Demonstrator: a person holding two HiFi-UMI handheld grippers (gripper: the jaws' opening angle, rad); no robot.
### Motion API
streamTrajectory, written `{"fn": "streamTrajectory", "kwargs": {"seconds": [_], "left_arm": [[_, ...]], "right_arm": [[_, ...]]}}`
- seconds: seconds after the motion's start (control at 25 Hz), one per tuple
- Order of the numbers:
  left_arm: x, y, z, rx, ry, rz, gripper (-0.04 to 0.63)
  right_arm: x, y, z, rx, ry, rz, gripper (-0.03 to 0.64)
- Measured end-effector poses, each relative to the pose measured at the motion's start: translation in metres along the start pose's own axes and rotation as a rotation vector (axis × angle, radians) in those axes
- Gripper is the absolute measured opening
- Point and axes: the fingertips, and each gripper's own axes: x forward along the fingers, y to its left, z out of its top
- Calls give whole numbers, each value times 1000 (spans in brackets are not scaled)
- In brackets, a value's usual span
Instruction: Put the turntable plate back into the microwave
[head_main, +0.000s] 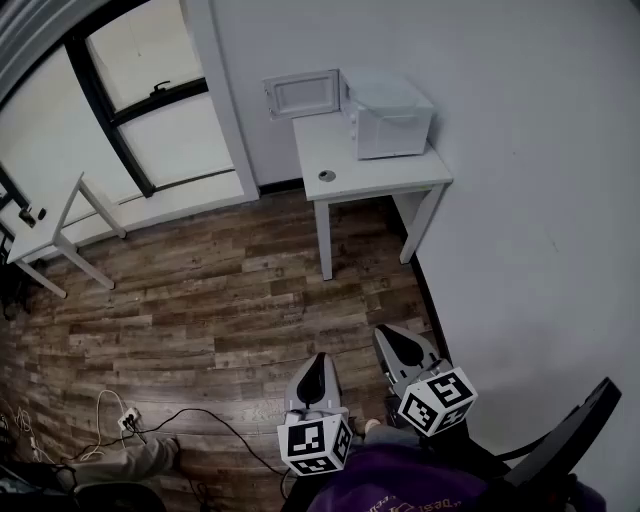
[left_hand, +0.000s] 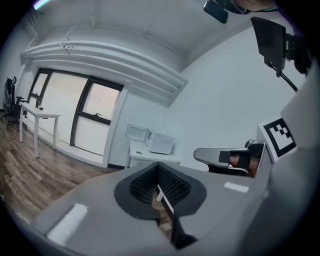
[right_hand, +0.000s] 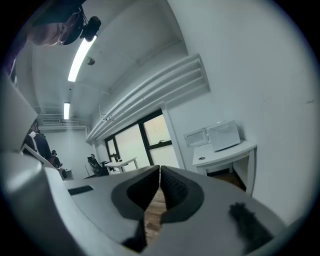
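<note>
— Over at the far left, what is there?

— A long white table (head_main: 48, 230) stands on the wood floor (head_main: 220, 290), below a dark-framed window (head_main: 160, 130). Nearer the person, a power strip (head_main: 127, 420) lies on the boards with cables running from it.

— And the left gripper?

— The left gripper (head_main: 318, 362) hangs low over the floor, close to the person's body. Its jaws are pressed together with nothing between them. Only floorboards show past the pads in the left gripper view.

— Where is the microwave?

— Up beyond both grippers, well apart from them. A small white table (head_main: 385, 178) stands against the wall (head_main: 540, 250), and the microwave (head_main: 392, 122) sits toward its back right. Its door (head_main: 302, 93) is swung open to the left. A small round thing (head_main: 327, 176) lies on the tabletop in front of the door.

— And the piece that goes inside it?

— A pale rounded shape seems to lie on top of the microwave. It may be the turntable plate (head_main: 383, 92), though it is too faint to be sure.

— The right gripper?

— The right gripper (head_main: 398, 340) is just beside the left one, a little further forward, over the floor near the wall. Its jaws too are closed flat against each other, gripping nothing.
</note>
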Motion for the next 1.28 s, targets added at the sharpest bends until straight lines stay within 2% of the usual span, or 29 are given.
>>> {"fn": "streamTrajectory", "kwargs": {"seconds": [0.16, 0.48, 0.8, 1.04, 1.28], "left_arm": [[-1, 15, -1, -7, -1, 2, 5], [20, 47, -6, -43, 14, 38, 5], [95, 84, 31, -29, -13, 85, 5], [163, 104, 64, -35, -8, 105, 5], [219, 115, 93, -67, -33, 126, 5]], "right_arm": [[11, 11, 0, 4, -30, 4, 11], [55, 10, -10, 5, 9, 40, 11], [144, -20, 19, -11, 6, 109, 11], [206, -59, 49, -6, 17, 134, 12], [261, -87, 77, -14, 7, 188, 11]]}}
